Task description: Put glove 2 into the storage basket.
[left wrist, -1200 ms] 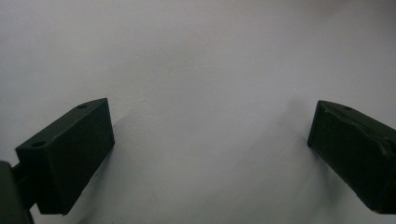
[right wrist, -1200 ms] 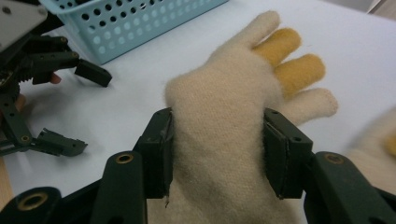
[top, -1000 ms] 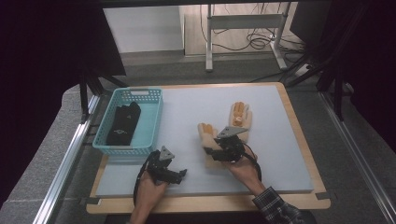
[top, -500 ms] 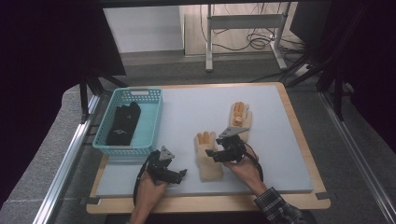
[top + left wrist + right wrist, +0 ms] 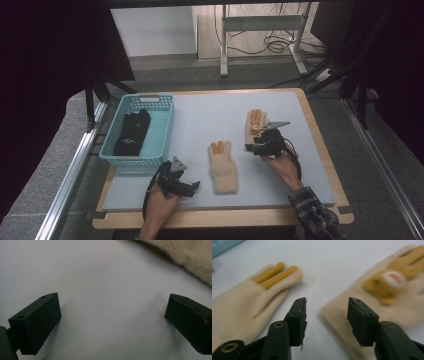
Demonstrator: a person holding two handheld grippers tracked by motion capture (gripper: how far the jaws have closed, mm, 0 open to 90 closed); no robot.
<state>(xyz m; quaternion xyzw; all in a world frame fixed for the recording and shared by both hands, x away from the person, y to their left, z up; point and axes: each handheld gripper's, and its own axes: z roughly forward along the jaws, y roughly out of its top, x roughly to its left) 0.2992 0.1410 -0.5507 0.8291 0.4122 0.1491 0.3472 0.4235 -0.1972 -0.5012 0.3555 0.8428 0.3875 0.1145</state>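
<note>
Two cream gloves with orange fingertips lie flat on the pale mat (image 5: 200,112). The near glove (image 5: 223,166) (image 5: 249,302) rests at the front centre, and its cuff shows as a fuzzy edge (image 5: 190,255) in the left gripper view. The far glove (image 5: 255,122) (image 5: 387,290) carries an orange animal face. My right gripper (image 5: 250,146) (image 5: 327,302) is open at this glove's cuff, holding nothing. My left gripper (image 5: 194,186) (image 5: 112,300) is open wide just above bare mat, left of the near glove's cuff.
A teal basket (image 5: 161,131) at the left holds black gloves (image 5: 131,132). The mat lies on a wooden board (image 5: 225,217) whose rim runs along the front. Metal rails flank the table, and a desk frame stands beyond it.
The near glove slid toward the front edge with the right gripper beside it. That gripper has since drawn back to the right, to the far glove's cuff. The left gripper stayed put.
</note>
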